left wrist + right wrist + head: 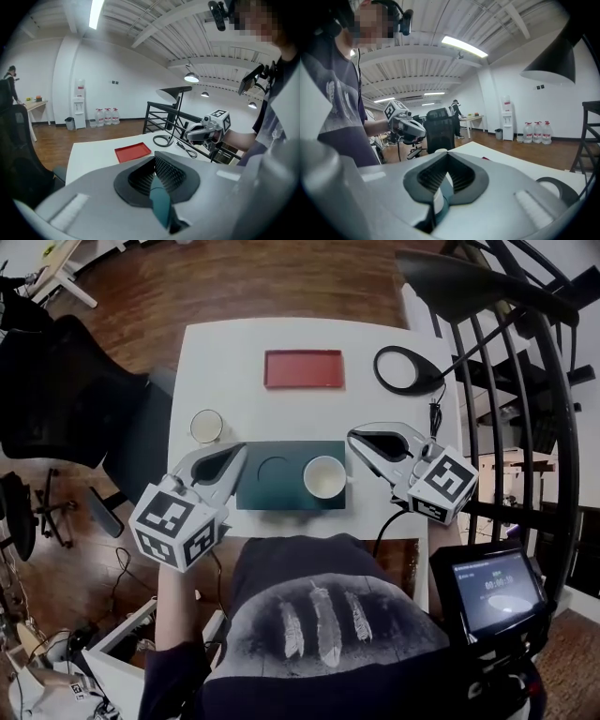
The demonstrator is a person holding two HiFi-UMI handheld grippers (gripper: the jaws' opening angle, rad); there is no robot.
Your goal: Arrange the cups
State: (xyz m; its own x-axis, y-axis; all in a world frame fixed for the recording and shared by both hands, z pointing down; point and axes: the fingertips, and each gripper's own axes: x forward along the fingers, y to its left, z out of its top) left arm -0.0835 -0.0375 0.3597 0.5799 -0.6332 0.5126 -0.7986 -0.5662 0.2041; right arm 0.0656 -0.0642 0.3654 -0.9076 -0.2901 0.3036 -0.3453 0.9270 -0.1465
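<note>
- Left gripper (241,450), low at the near left of the desk (234,352), has its jaws closed on nothing. Its tip lies just beside the far left corner of the green mat (281,495).
- Right gripper (354,437) is likewise closed and empty, just beside the mat's far right corner.
- White cup (324,476) stands upright on the mat's right half, and the ring mark (274,469) to its left is bare.
- Small cup (206,426) stands off the mat, near the desk's left edge.
- Probably the step is to bring the small cup over. Open the left jaws fully first, grip its wall, keep it upright, and centre it on the ring without nudging the white cup.
</note>
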